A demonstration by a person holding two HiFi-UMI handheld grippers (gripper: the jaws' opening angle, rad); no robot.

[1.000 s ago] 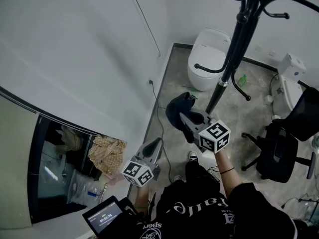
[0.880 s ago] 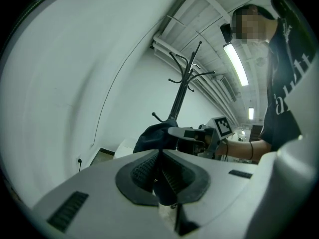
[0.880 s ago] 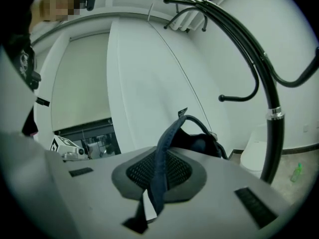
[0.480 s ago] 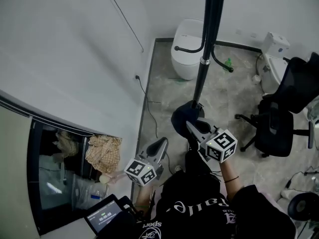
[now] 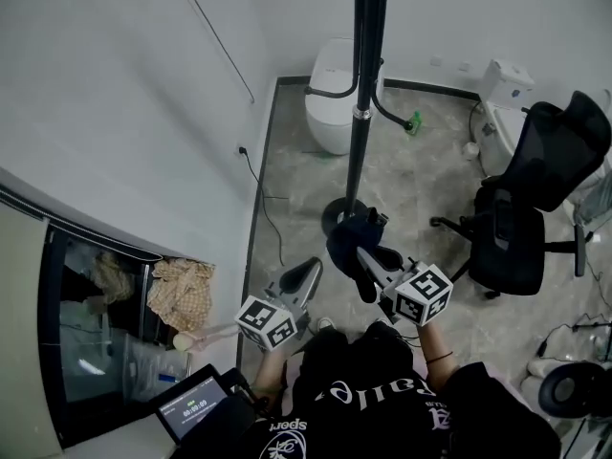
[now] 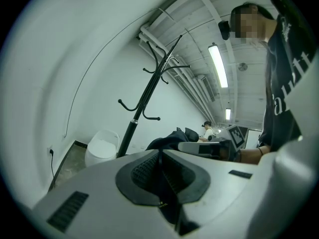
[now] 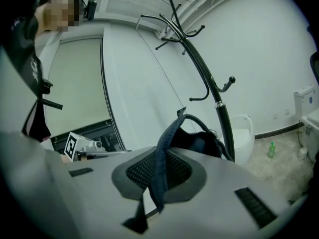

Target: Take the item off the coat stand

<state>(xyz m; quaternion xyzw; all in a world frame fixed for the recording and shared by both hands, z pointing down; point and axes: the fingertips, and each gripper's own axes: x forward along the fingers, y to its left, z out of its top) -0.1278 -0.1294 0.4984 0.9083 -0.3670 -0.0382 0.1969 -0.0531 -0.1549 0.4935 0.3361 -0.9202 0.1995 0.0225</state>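
1. Blue-black cloth, the item, is off the coat stand. It hangs from the right gripper, clear of the pole, and in the head view it shows over the stand's round foot.
2. Only the right gripper view shows the grip up close. A dark blue strap runs between the two jaws of the right gripper, and they are pinched on it. The rest of the item bunches up past the jaws, in front of the stand.
3. The left gripper view looks along the left gripper. Its jaws are pressed together and hold nothing. Past them you can see the item and the stand's bare hooks.
4. Only the head view shows the floor things: a white tub, a small green bottle and a black office chair. The left gripper is low and to the left of the item.
5. One second ago the item was close beside the pole. Now it is farther from the pole. The right gripper held it then too.
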